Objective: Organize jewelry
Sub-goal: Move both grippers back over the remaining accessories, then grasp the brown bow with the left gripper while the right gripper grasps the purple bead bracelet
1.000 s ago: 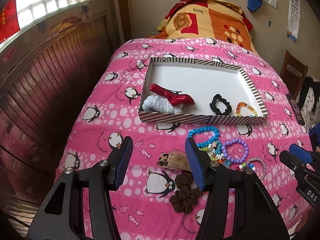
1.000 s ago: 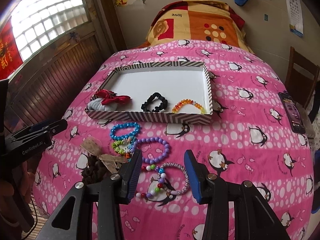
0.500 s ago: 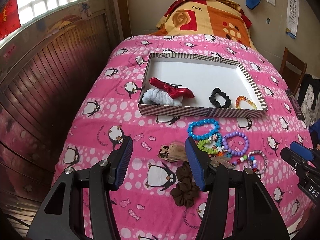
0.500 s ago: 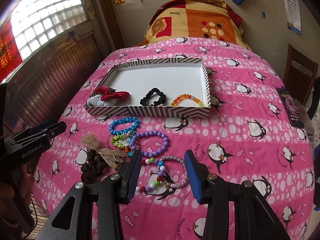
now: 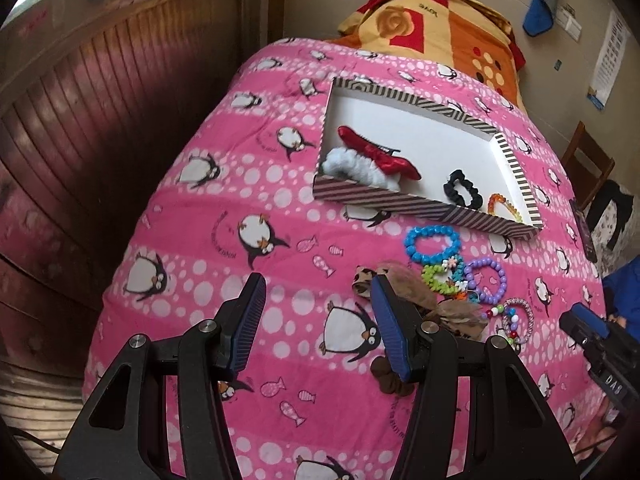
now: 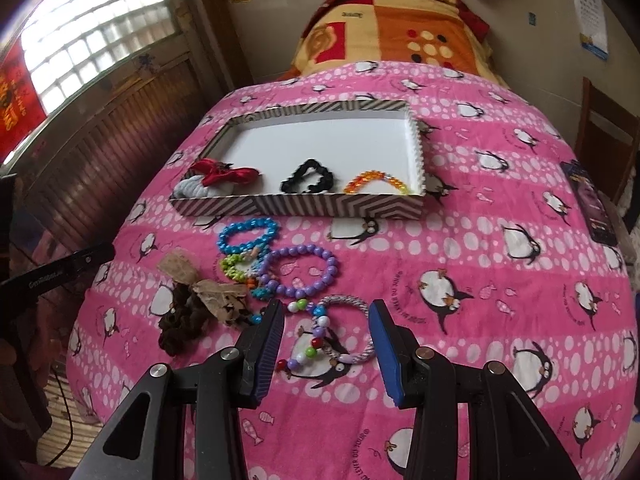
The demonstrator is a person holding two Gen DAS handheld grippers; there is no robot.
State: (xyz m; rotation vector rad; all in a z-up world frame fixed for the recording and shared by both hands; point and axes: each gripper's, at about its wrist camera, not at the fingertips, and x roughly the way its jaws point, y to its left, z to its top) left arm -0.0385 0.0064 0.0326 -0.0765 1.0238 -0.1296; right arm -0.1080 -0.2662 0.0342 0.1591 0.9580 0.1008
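A striped shallow box [image 5: 420, 205] [image 6: 300, 205] lies on the pink penguin bedspread. It holds a red bow [image 5: 376, 152], a white scrunchie [image 5: 352, 166], a black scrunchie [image 6: 308, 178] and an orange bead bracelet [image 6: 376, 180]. In front of it lie a blue bracelet [image 6: 248, 234], a green one [image 6: 236, 266], a purple one [image 6: 304, 272], a silver woven bracelet [image 6: 352, 332], a brown bow [image 6: 200, 284] and a brown scrunchie [image 6: 180, 320]. My left gripper [image 5: 318, 284] hangs open over bare bedspread, left of the brown bow. My right gripper [image 6: 326, 308] is open above the silver bracelet.
A dark phone [image 6: 592, 204] lies at the bed's right edge, with a wooden chair [image 6: 600, 136] beyond it. Wood panelling [image 5: 100, 120] runs along the left side. An orange and yellow blanket [image 6: 400, 24] is folded at the head of the bed.
My left gripper has swung to the left and rolled, so the box and bracelets now sit tilted and further right in its view. The right gripper has barely moved.
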